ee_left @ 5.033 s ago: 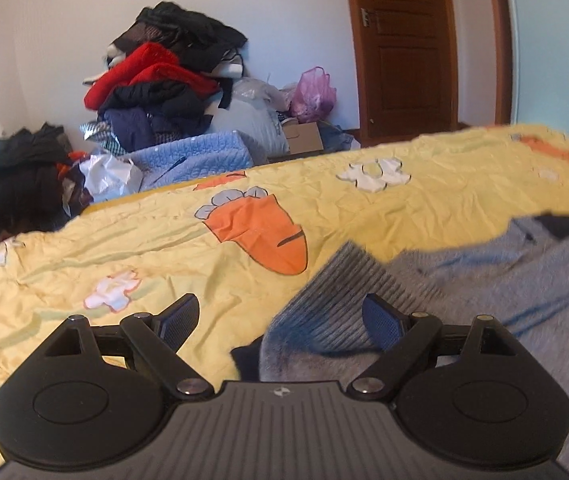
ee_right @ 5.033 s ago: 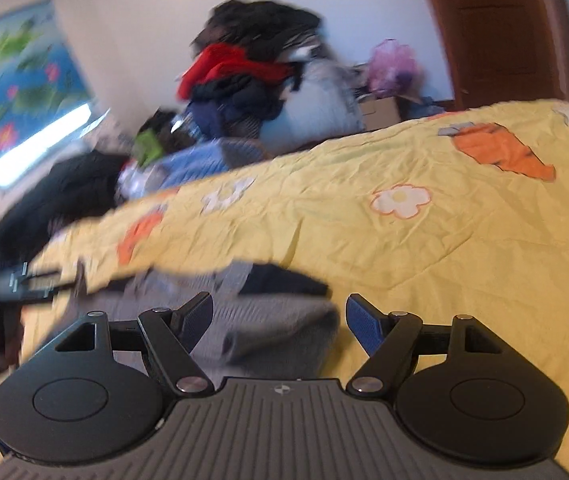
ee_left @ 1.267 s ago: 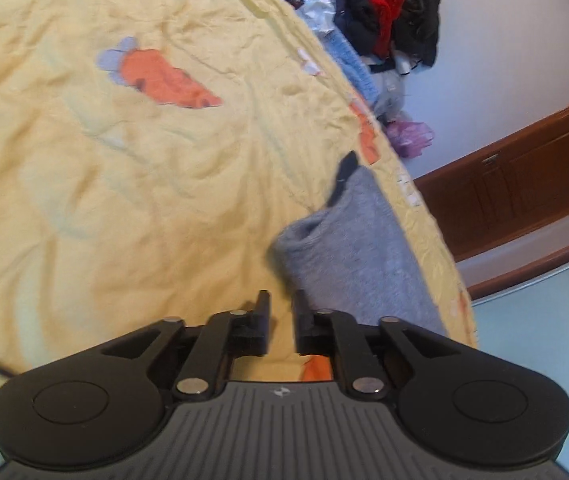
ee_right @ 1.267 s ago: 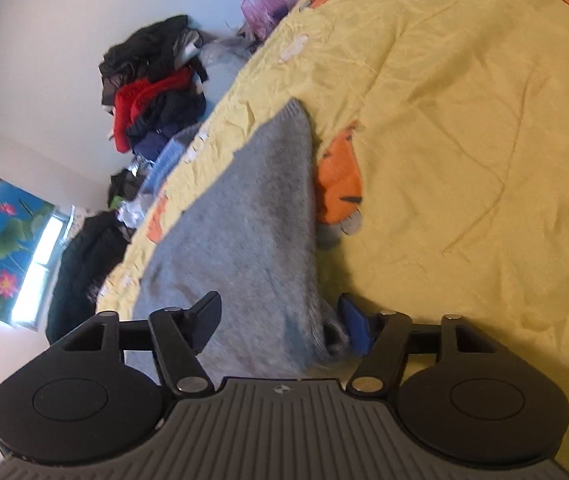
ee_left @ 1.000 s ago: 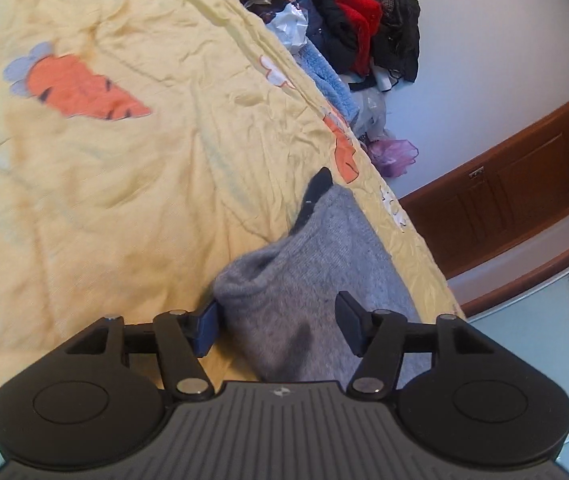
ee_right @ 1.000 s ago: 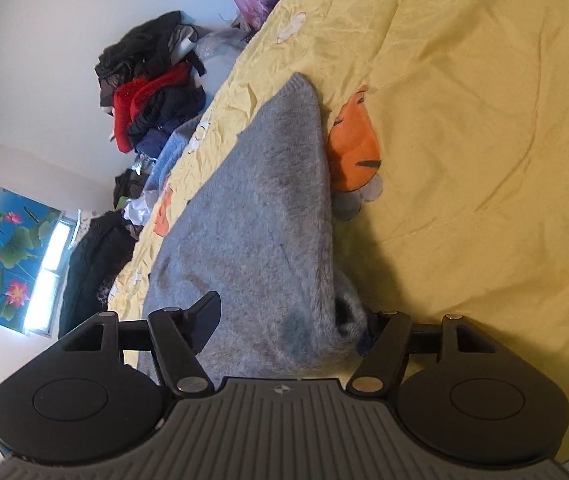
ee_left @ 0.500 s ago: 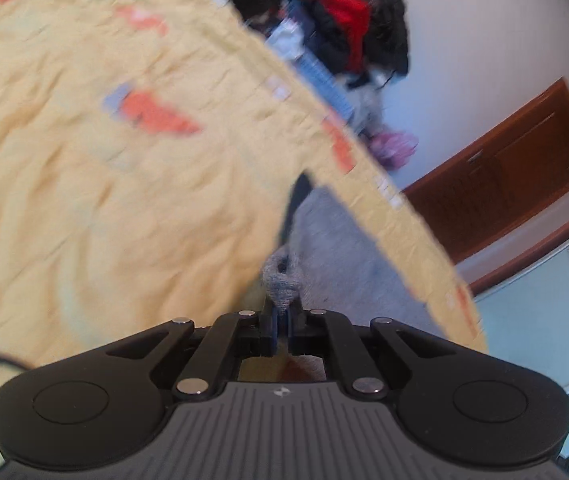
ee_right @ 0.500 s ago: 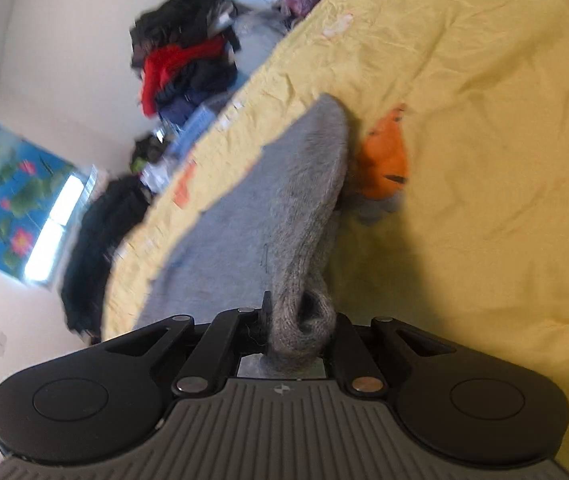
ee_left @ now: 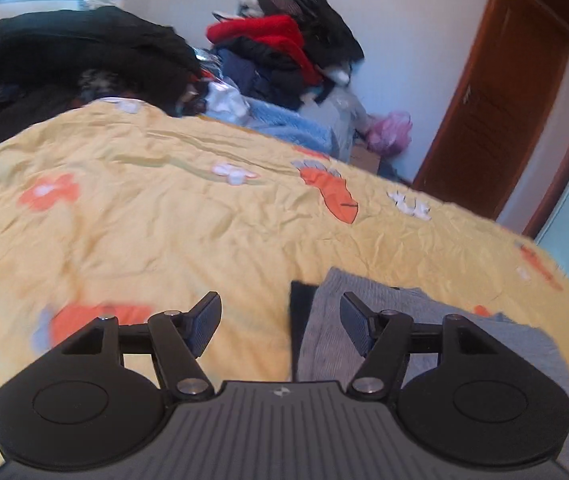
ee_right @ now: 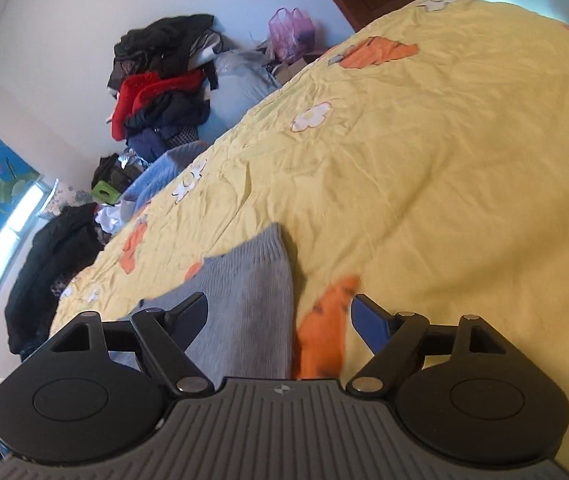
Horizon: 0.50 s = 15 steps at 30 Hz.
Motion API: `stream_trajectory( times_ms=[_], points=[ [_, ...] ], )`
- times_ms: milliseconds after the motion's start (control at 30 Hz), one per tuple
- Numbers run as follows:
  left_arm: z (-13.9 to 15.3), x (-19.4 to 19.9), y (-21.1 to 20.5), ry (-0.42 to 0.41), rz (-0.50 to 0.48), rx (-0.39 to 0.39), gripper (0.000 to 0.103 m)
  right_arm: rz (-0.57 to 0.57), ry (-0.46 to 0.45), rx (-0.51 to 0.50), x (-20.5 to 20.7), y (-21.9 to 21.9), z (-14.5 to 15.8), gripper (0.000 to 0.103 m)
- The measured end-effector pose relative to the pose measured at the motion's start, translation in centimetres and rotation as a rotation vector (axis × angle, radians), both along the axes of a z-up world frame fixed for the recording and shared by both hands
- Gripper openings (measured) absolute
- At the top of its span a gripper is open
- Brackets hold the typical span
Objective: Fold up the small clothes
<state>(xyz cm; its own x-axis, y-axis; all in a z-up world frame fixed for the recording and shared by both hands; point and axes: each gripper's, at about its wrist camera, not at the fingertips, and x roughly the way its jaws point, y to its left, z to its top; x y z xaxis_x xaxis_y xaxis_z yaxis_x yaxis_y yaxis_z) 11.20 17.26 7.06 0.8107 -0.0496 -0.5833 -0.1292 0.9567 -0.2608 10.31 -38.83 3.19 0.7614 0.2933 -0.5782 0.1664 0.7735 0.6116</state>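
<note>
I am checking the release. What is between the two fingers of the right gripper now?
Right wrist view: the right gripper is open over the grey sweater edge and the yellow bedsheet; its fingers hold nothing.

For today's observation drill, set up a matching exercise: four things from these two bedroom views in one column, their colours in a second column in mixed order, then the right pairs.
Things
1. sweater
2. bedspread
3. door
4. plastic bag

Colours
A. brown
B. pink
C. grey
D. yellow with orange carrots

Pairs: 1-C, 2-D, 3-A, 4-B
</note>
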Motion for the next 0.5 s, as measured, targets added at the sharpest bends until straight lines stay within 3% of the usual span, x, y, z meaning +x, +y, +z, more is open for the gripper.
stream_trajectory(
  times_ms=[133, 267, 333, 400, 433, 467, 500],
  points=[
    [-2.3, 7.1, -2.2, 0.08, -0.07, 0.014, 0.065, -0.001, 0.05, -0.069, 5.4, 0.7, -1.5, 0.079],
    [-4.9, 11.7, -4.0, 0.18, -0.105, 0.078, 0.061, 0.039, 0.06, -0.069, 8.5, 1.9, -3.0, 0.077],
    [-5.7, 12.5, -4.8, 0.194, -0.134, 0.114, 0.05, 0.065, 0.049, -0.081, 9.4, 2.6, -3.0, 0.077],
    [-5.4, 12.6, -5.6, 0.166, -0.17, 0.136, 0.006, 0.1, 0.045, -0.079, 10.4, 3.4, -2.8, 0.076],
    [-5.4, 12.7, -5.7, 0.165, -0.178, 0.135, 0.006, 0.129, 0.043, -0.087, 10.9, 3.8, -2.8, 0.075],
    [-5.2, 12.6, -6.0, 0.159, -0.176, 0.156, 0.006, 0.156, 0.038, -0.105, 11.2, 4.4, -2.7, 0.067],
    [-5.2, 12.6, -6.2, 0.155, -0.181, 0.177, 0.005, 0.189, 0.03, -0.139, 11.4, 5.0, -2.6, 0.044]
  ],
)
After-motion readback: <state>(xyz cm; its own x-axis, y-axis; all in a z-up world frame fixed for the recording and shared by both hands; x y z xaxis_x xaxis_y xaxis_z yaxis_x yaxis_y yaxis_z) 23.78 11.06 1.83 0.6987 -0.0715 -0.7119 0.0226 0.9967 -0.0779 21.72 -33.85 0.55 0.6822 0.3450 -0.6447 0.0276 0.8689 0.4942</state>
